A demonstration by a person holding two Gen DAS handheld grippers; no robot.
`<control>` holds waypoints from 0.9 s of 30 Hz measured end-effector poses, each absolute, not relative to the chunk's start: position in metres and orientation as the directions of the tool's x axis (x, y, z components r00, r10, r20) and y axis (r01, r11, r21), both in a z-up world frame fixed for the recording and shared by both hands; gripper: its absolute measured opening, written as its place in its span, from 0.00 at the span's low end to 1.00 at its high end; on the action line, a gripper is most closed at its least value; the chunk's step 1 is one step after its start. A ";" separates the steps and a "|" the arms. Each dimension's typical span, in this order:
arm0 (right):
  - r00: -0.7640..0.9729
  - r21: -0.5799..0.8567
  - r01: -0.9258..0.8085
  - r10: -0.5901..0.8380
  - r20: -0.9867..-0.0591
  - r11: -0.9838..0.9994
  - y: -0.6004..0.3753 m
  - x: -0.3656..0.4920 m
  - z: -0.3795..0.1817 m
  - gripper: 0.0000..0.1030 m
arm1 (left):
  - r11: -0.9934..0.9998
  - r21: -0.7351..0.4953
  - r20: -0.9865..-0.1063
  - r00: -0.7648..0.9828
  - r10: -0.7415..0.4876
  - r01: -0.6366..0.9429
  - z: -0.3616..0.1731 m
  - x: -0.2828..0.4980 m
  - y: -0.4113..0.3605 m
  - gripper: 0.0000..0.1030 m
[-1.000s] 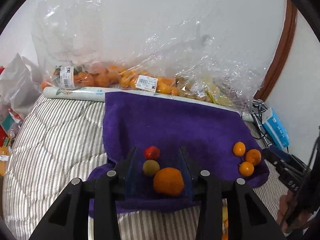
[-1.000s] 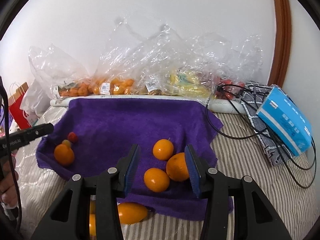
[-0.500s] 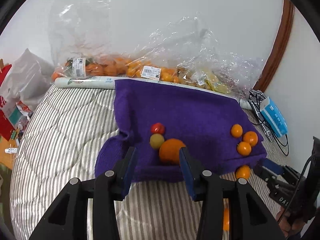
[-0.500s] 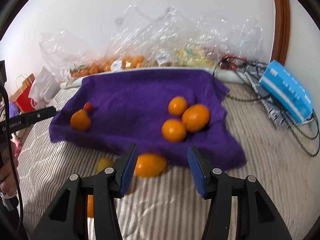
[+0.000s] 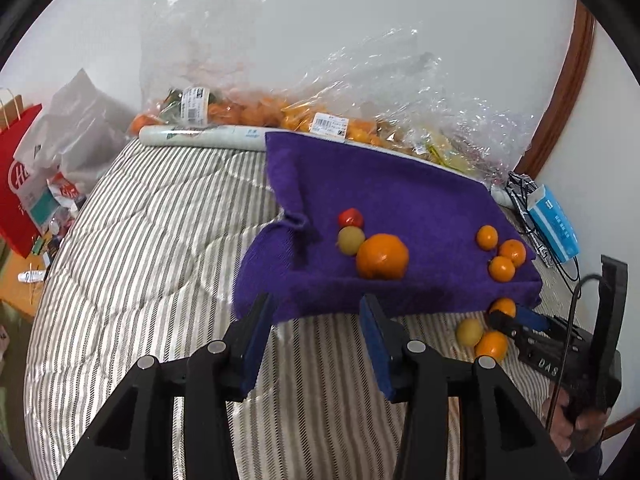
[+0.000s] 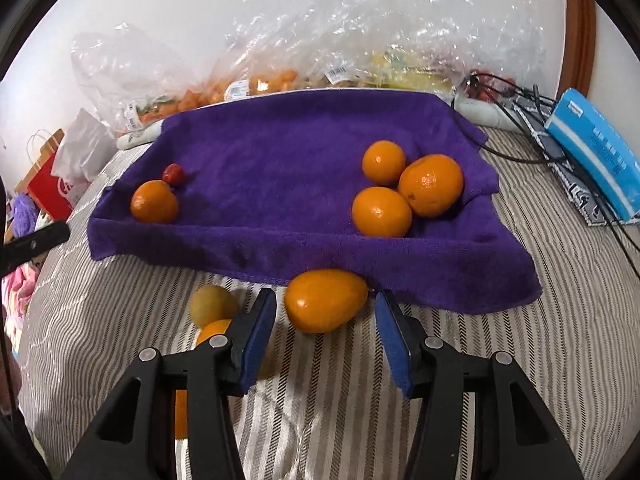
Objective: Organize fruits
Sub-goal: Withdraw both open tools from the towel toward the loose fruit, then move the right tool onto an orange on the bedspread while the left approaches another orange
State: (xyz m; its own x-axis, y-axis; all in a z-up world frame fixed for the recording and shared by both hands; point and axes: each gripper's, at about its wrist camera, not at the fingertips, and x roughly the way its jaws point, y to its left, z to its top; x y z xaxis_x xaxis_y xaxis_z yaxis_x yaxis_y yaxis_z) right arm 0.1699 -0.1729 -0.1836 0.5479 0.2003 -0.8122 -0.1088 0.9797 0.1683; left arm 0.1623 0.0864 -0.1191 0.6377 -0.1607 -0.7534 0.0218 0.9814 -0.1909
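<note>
My right tool (image 6: 326, 332) stands open around the oval orange fruit (image 6: 326, 300) on the bed beside the purple towel (image 6: 280, 184); closing off-centre could roll it away.

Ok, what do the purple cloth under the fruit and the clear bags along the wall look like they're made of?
The purple cloth looks like terry or microfibre towelling: matte, fuzzy pile, soft folds, a stitched hem at the edge. The clear bags look like thin plastic film: see-through, crinkled, catching bright glints, with printed price labels stuck on.
</note>
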 end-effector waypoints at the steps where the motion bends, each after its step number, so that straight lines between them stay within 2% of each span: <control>1: 0.544 0.177 -0.103 0.205 -0.814 0.979 -0.174 0.172 -0.185 0.51 | 0.981 -0.194 -0.755 0.636 -0.162 0.018 -0.121 0.162 0.088 0.42; 4: 0.543 0.195 -0.091 0.213 -0.812 0.977 -0.176 0.176 -0.188 0.50 | 0.978 -0.207 -0.758 0.629 -0.171 0.017 -0.124 0.163 0.088 0.42; 10: 0.558 0.142 -0.110 0.180 -0.810 0.984 -0.169 0.176 -0.190 0.45 | 0.976 -0.214 -0.767 0.612 -0.192 0.039 -0.131 0.163 0.077 0.42; 14: 0.561 0.192 -0.103 0.216 -0.799 0.976 -0.177 0.172 -0.186 0.44 | 0.976 -0.212 -0.774 0.601 -0.200 0.051 -0.133 0.162 0.067 0.42; 18: 0.592 0.196 -0.101 0.217 -0.776 0.975 -0.186 0.163 -0.171 0.24 | 0.968 -0.236 -0.778 0.578 -0.244 0.091 -0.136 0.155 0.052 0.42; 23: 0.591 0.190 -0.099 0.211 -0.779 0.977 -0.199 0.153 -0.167 0.23 | 0.967 -0.220 -0.785 0.565 -0.254 0.129 -0.138 0.145 0.029 0.42; 27: 0.593 0.228 -0.109 0.247 -0.766 0.968 -0.208 0.142 -0.171 0.31 | 0.969 -0.201 -0.789 0.562 -0.248 0.145 -0.138 0.138 0.016 0.42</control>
State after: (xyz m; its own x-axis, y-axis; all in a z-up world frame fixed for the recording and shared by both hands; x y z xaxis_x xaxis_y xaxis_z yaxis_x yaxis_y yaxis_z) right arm 0.1419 -0.2078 -0.1708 0.5930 0.2473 -0.7663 -0.1090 0.9676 0.2279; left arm 0.1383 0.0155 -0.1382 0.5618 -0.2482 -0.7891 0.1455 0.9687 -0.2011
